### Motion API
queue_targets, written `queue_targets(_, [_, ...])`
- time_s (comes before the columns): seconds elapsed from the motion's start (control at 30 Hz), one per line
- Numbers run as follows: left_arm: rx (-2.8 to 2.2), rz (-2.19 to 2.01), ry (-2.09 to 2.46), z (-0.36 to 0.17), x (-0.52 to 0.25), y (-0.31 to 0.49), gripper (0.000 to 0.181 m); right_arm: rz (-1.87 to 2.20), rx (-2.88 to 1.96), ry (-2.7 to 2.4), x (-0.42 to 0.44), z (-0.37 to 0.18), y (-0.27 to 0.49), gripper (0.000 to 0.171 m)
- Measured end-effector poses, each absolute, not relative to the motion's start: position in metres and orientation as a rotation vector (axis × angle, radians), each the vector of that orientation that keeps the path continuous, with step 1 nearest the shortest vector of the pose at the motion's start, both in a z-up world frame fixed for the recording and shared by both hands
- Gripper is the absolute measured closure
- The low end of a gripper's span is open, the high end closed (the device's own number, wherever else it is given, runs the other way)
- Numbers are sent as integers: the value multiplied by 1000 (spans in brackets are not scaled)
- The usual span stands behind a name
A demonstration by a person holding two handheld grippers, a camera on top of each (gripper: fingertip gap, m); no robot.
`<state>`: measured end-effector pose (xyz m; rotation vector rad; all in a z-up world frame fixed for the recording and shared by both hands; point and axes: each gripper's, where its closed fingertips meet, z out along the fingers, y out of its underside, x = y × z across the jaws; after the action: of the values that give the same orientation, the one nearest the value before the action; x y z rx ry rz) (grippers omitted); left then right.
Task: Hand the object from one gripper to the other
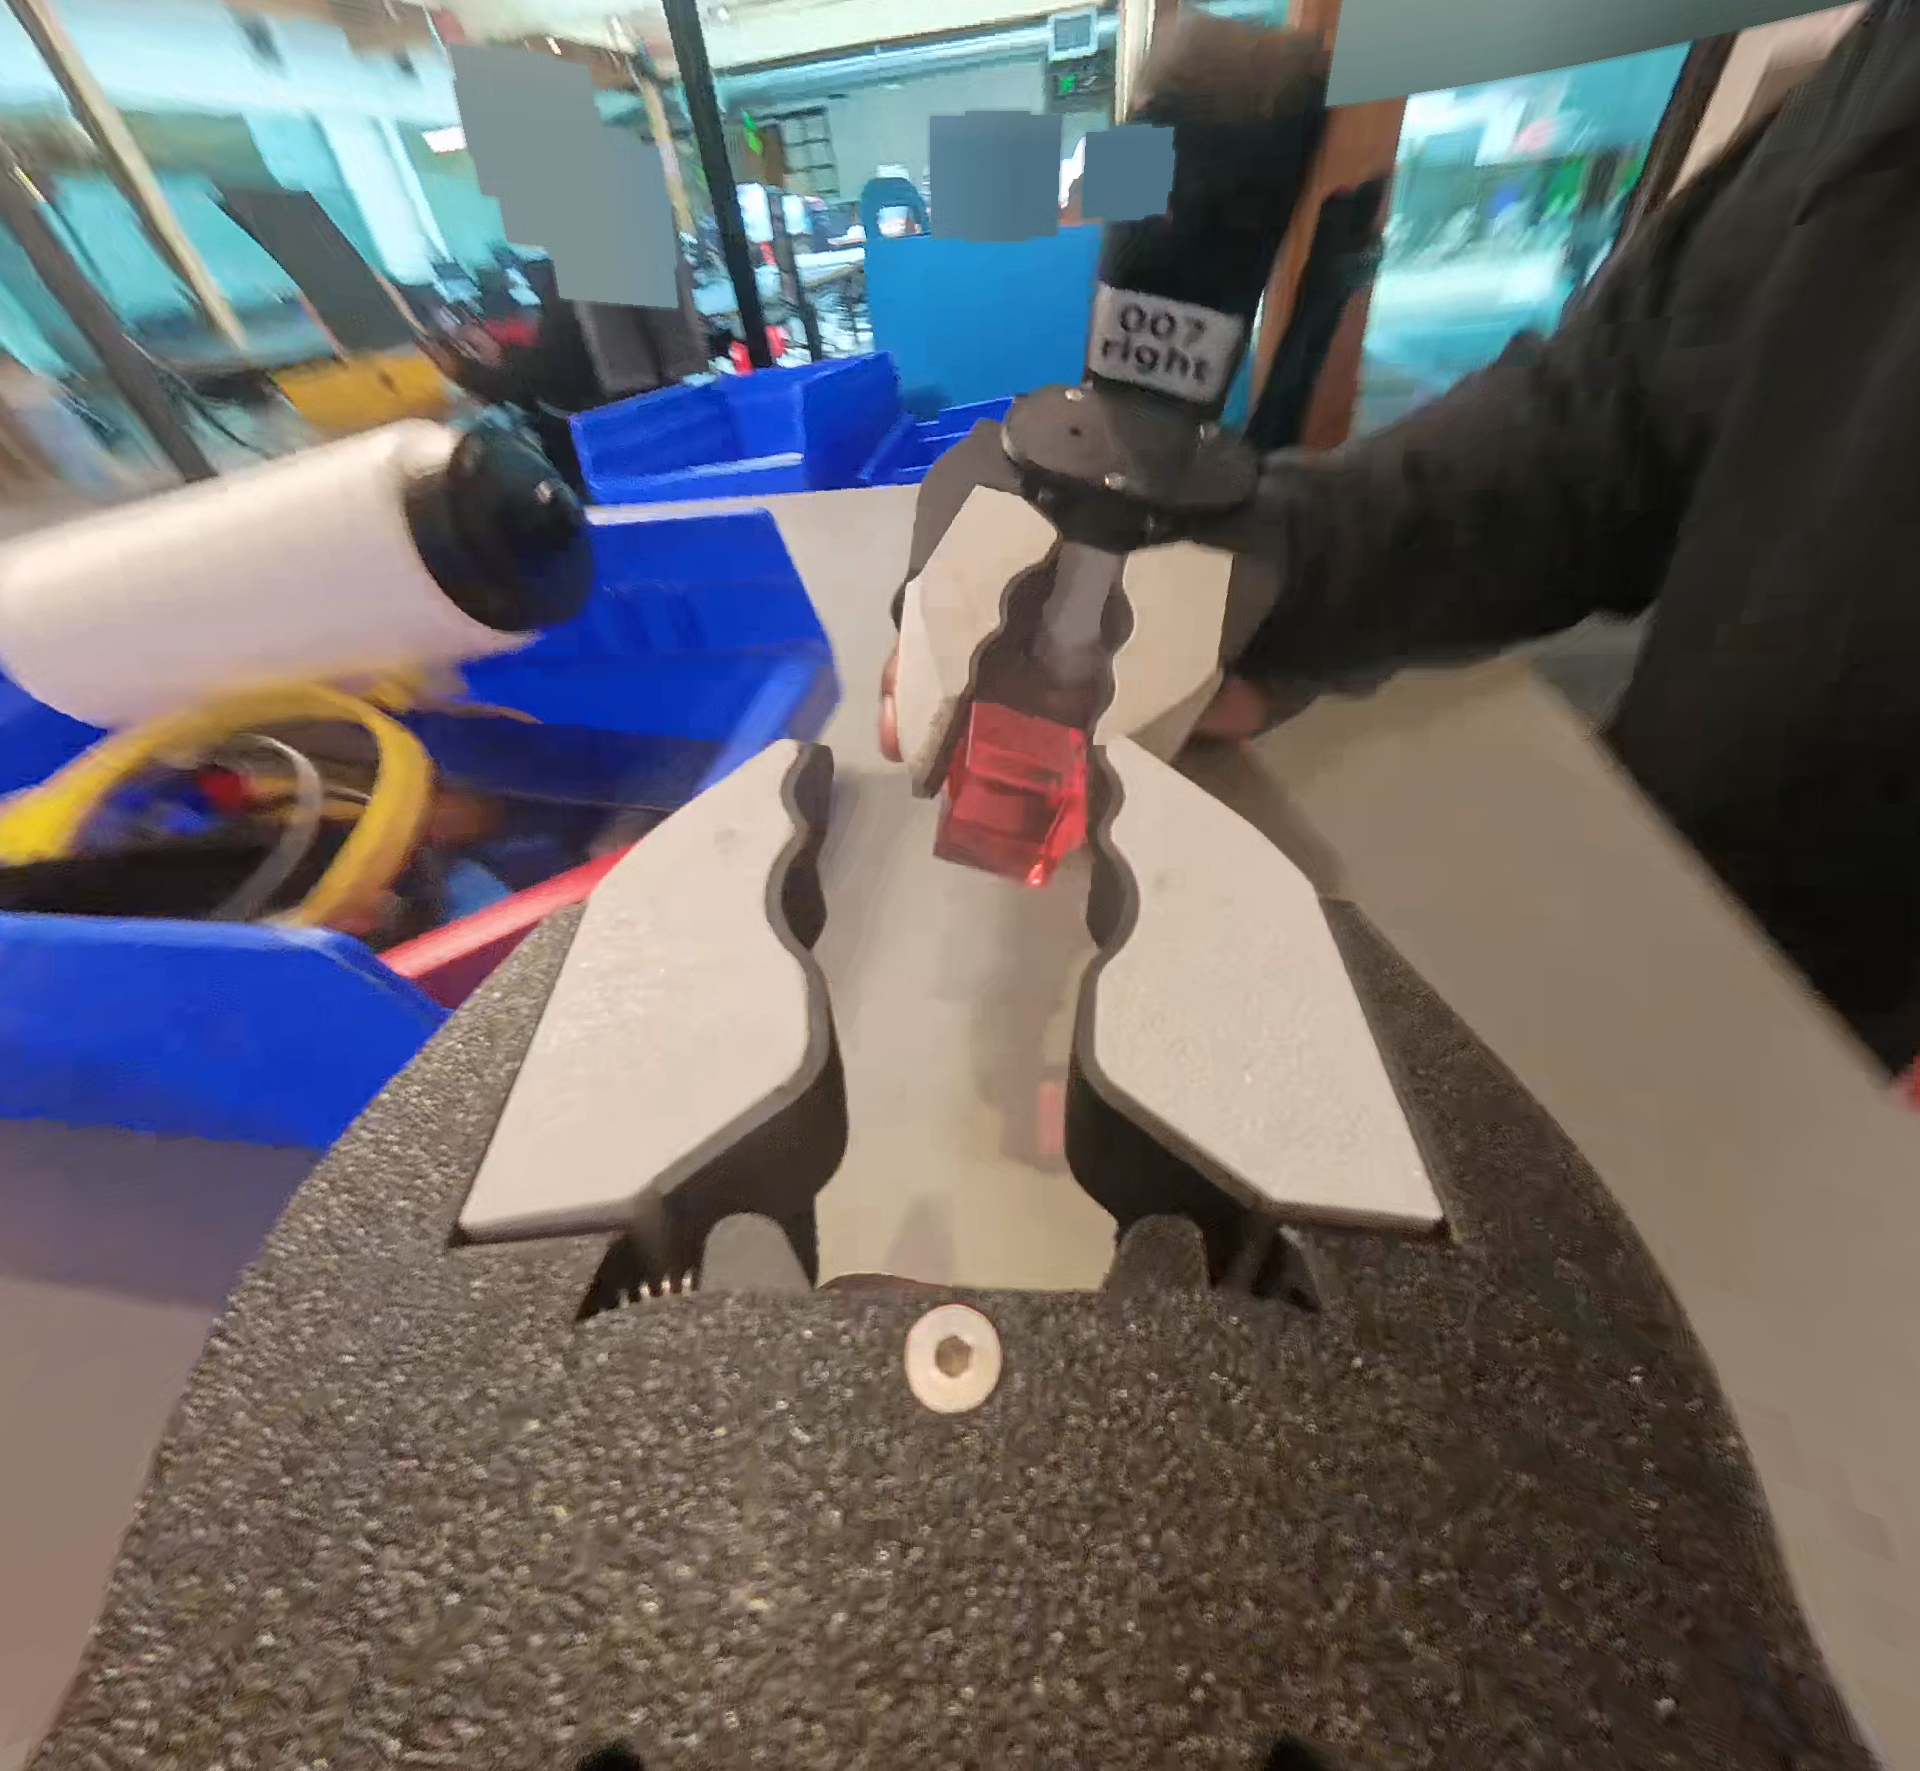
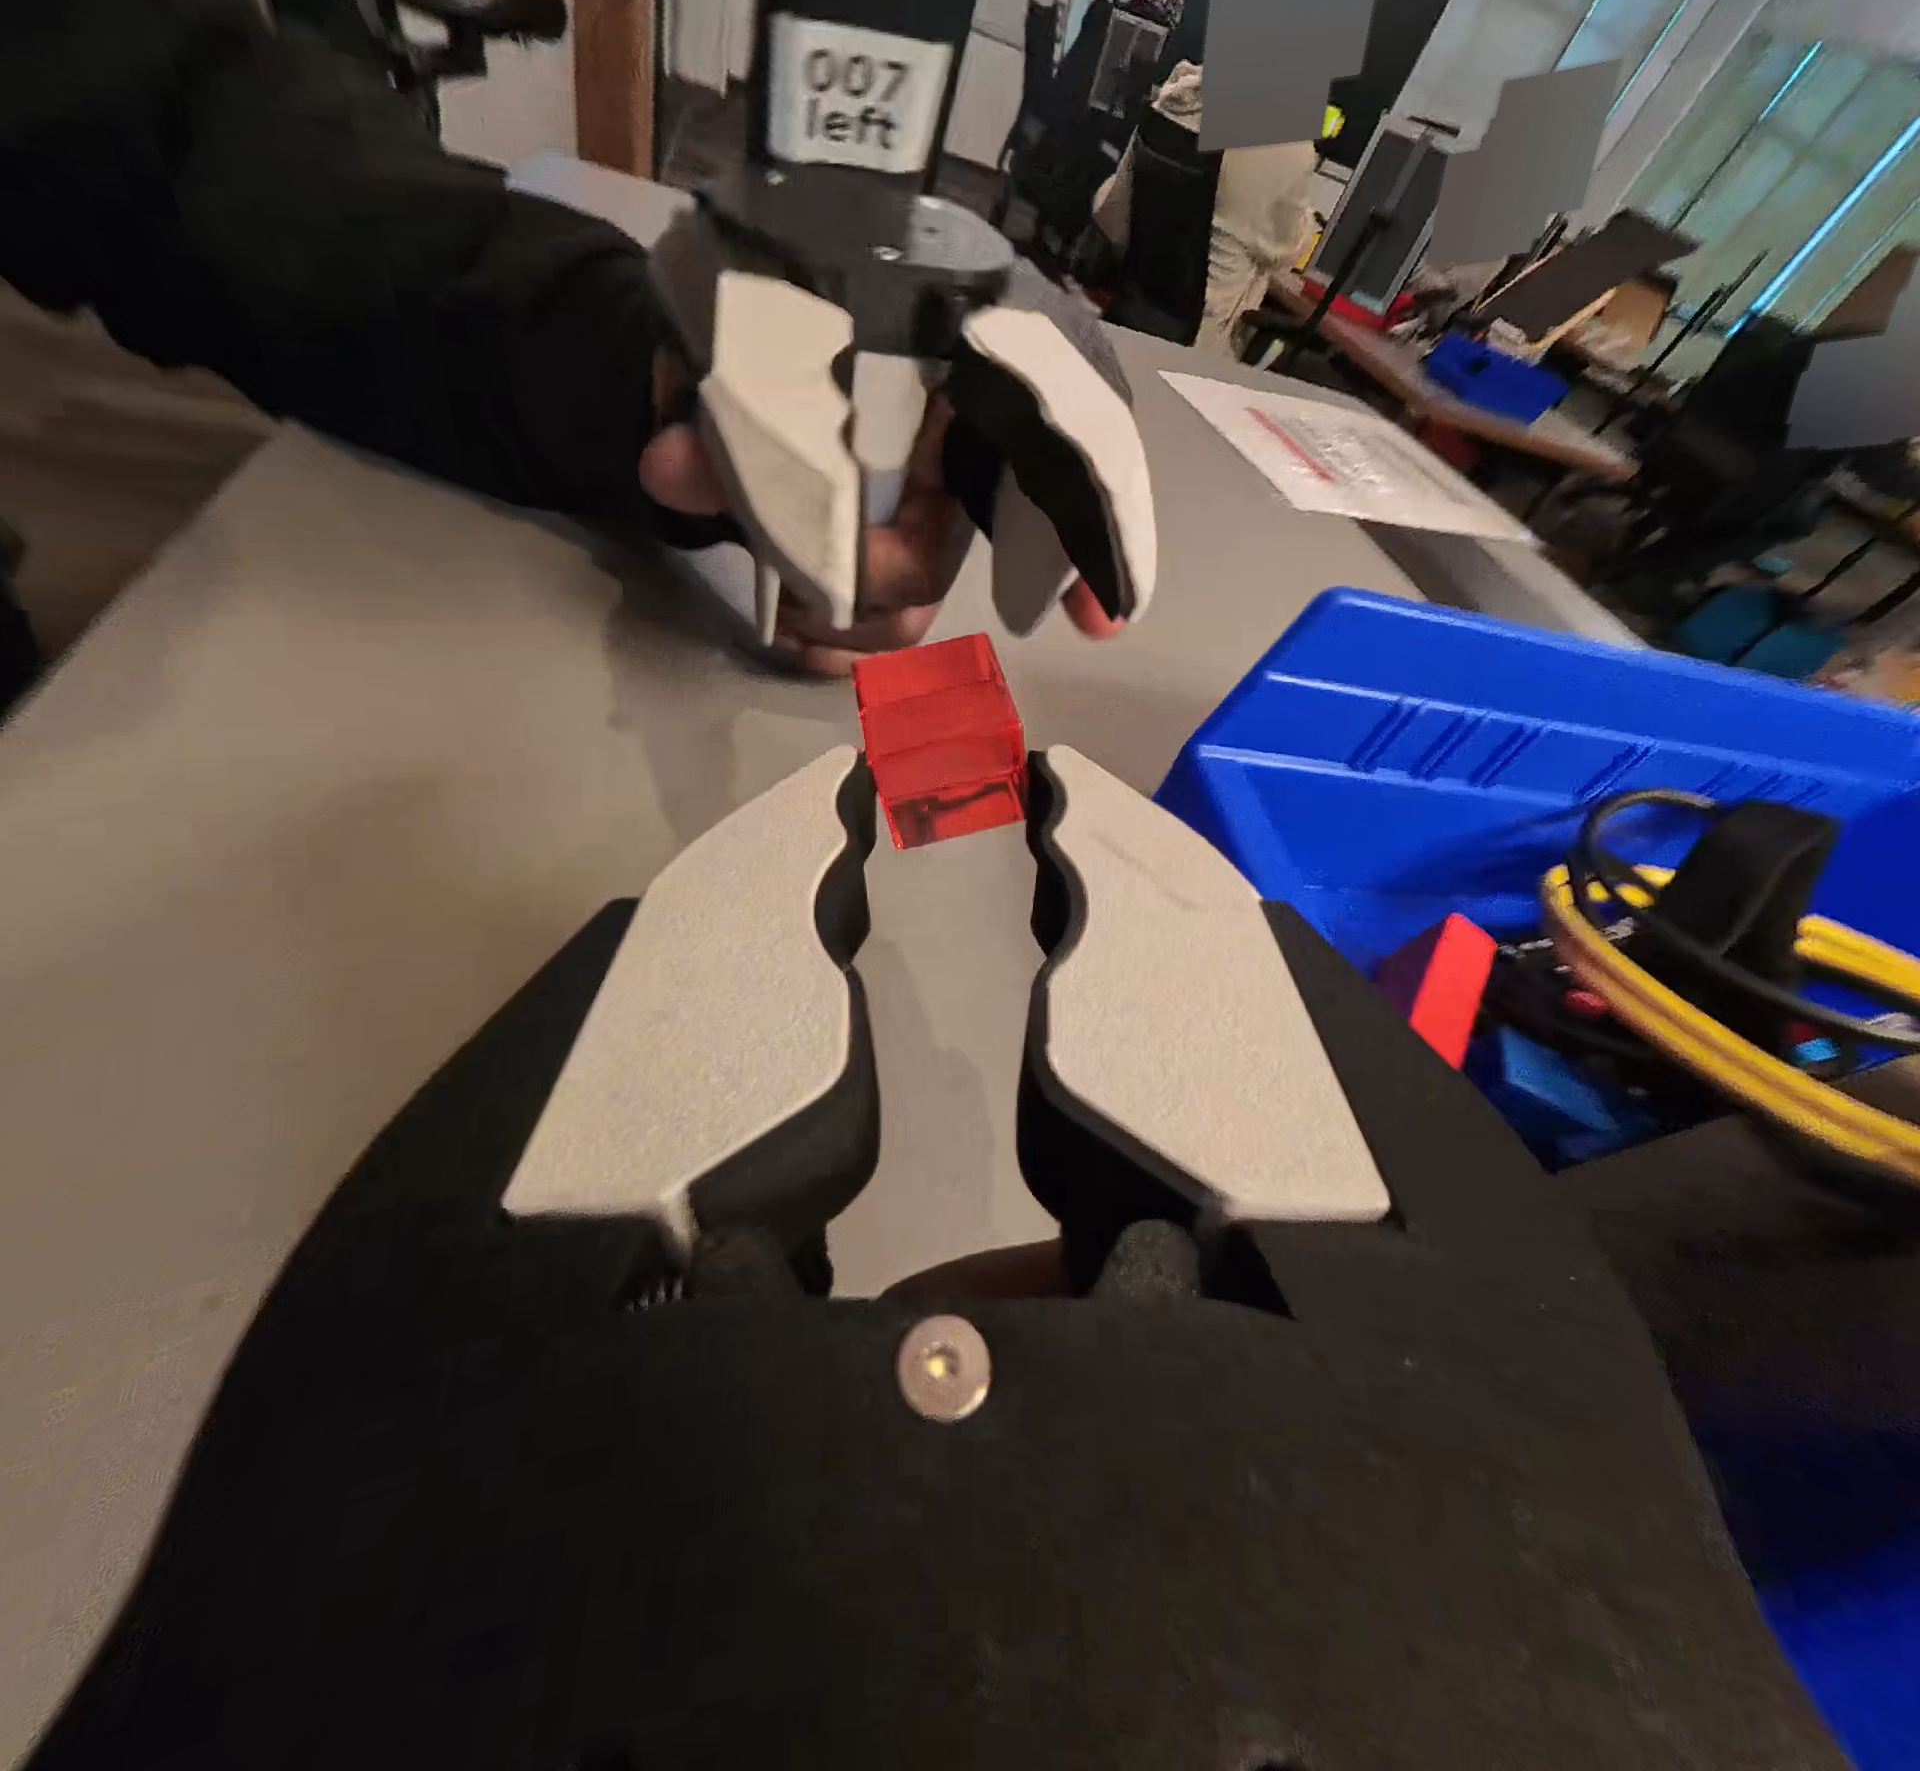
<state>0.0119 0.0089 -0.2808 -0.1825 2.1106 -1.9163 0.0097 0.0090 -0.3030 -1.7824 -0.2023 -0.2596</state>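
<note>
Above the desk (image 2: 312, 786), our right gripper (image 2: 943, 776) pinches the red cube (image 2: 940, 750) at its jaw tips; our left gripper (image 1: 956, 786) gapes wide, seemingly touching nothing.

Bright daylight from windows (image 2: 1714, 59) behind; even indoor light. Soft shadows on tabletop (image 2: 312, 682). Strong fisheye bending at edges. Left view motion-blurred: white bottle (image 1: 239, 568), blue bins (image 1: 665, 609) smeared. Right view sharper.
</note>
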Motion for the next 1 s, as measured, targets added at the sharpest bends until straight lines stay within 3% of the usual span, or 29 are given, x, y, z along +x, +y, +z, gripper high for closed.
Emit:
queue_targets(0.13, [19, -1682, 2020, -286, 11, 8, 131, -42, -1732, -82, 10, -293, 6, 143])
queue_targets(0.27, [-43, -1759, 2066, -287, 8, 2, 133, 52, -1684, -44, 9, -285, 4, 143])
queue_targets(0.87, [-79, -1891, 2262, -295, -10, -5, 154, -48, -1735, -212, -7, -294, 7, 143])
queue_targets(1.0, [-276, -2008, 2273, -289, -1, -3, 154, -324, -1705, -252, 8, -288, 5, 123])
